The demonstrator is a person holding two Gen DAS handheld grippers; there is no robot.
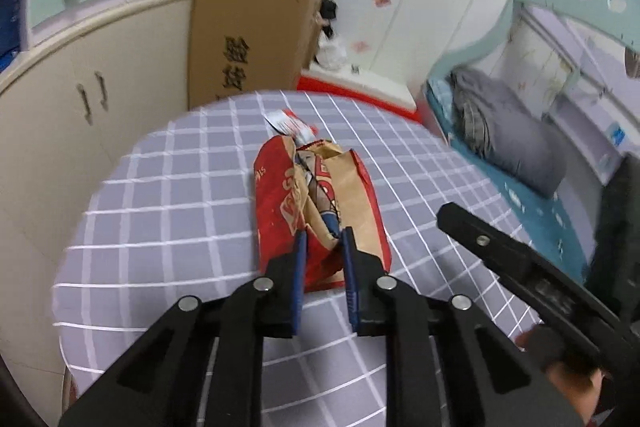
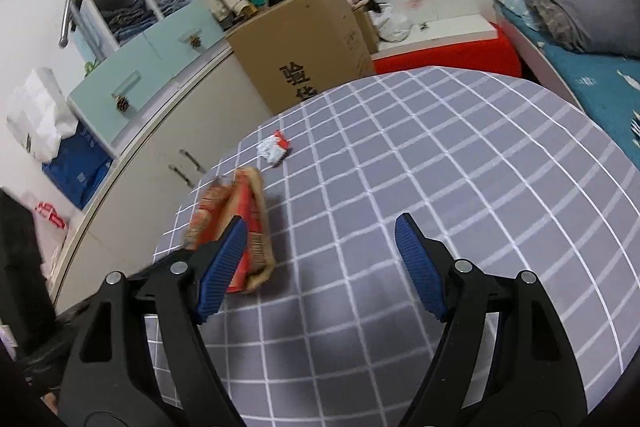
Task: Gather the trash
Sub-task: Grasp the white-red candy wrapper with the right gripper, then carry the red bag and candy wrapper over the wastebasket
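Left gripper [image 1: 325,237] narrowed onto near rim of red-and-brown paper bag [image 1: 320,211], pads pinching crumpled brown edge. Bag lies on grid tablecloth [image 1: 160,227], long axis running straight away from left claw. Crumpled red-white wrapper [image 2: 274,149] just beyond bag's far end, closer to left gripper. Right gripper [image 2: 320,239] wide open, empty, bag at its left pad.

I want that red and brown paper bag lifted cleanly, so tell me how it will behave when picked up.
The paper bag looks creased and torn open, so it will probably flop and crumple rather than hold its shape. It lies flattened on the checked tablecloth, so it is likely light. The left gripper pinches only one edge, so the thin paper might tear there.
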